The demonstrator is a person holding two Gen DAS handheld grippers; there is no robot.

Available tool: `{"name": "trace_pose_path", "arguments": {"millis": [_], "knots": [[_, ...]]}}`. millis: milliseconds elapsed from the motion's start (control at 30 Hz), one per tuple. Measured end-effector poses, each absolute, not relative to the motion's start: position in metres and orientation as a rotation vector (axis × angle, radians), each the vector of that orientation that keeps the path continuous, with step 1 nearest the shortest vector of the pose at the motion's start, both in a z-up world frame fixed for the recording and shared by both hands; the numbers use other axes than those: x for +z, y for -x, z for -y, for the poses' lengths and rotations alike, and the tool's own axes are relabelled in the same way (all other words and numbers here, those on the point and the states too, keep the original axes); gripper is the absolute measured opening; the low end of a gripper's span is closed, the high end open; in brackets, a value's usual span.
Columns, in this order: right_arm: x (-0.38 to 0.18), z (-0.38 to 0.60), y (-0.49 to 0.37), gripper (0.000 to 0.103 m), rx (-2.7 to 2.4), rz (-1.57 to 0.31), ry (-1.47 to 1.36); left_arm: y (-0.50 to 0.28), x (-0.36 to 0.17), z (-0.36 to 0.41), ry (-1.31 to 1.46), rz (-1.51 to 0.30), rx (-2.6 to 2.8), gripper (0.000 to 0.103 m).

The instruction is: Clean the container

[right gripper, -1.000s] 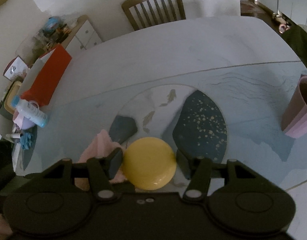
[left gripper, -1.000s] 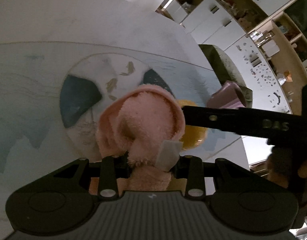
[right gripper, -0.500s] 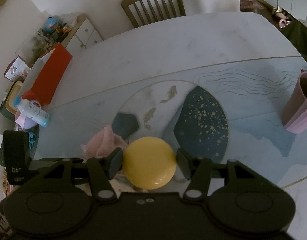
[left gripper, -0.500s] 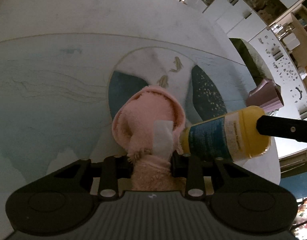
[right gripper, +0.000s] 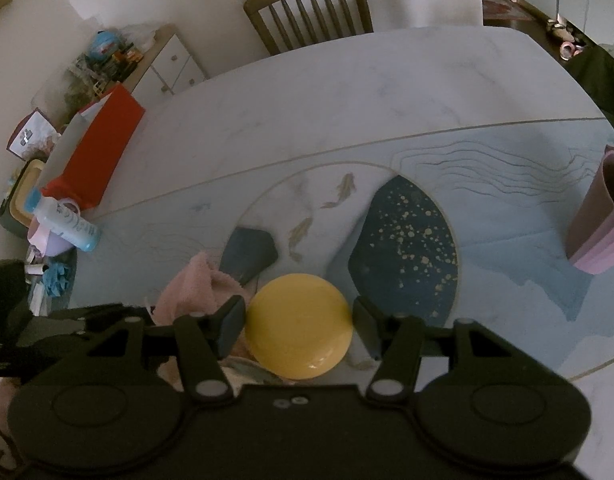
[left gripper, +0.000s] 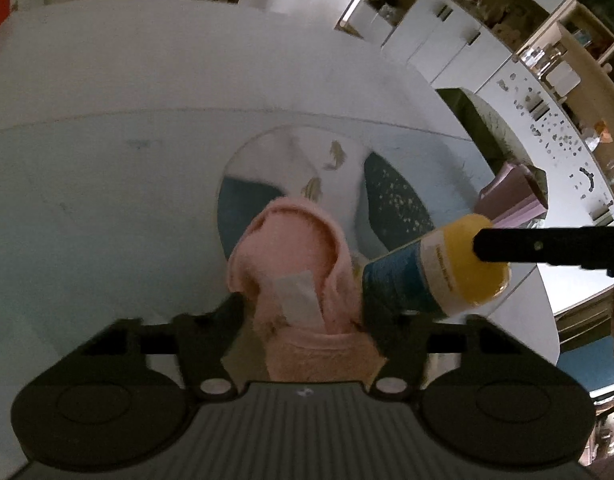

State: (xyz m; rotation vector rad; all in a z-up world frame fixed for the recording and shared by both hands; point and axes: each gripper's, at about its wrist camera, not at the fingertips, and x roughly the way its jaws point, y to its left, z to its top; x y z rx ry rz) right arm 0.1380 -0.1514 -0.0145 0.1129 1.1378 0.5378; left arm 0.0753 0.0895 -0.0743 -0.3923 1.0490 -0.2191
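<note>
1. While my left gripper (left gripper: 303, 300) jaws are opening around the fluffy pink terry cloth (left gripper: 295, 256), the cloth could slip free.
2. My right gripper (right gripper: 297, 320) clamps the yellow-capped, blue-labelled plastic container (left gripper: 431, 268), just right of the cloth; the smooth cap (right gripper: 299, 324) may slip under sideways rubbing.

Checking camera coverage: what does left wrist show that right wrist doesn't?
Left wrist only: the container's blue label and side, the white tag on the pink cloth, shelving behind.

Right wrist only: a wooden chair, a red box, a small blue-capped bottle.

Both: the yellow-lidded container in the right tool, the cloth between the opening left tool, a pink cup, the patterned table.
</note>
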Motion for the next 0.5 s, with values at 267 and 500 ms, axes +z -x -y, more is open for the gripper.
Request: {"name": "trace_pose_path", "arguments": {"millis": [267, 500], "knots": [[-0.015, 0.154, -0.141, 0.059, 0.527, -1.143, -0.136, -0.066, -0.055, -0.079, 0.41, -1.013, -0.273, 0.026], [-0.017, 0.157, -0.143, 0.059, 0.483, -1.143, -0.194, -0.05, -0.018, -0.046, 0.486, -0.967, -0.475, 0.026]]}}
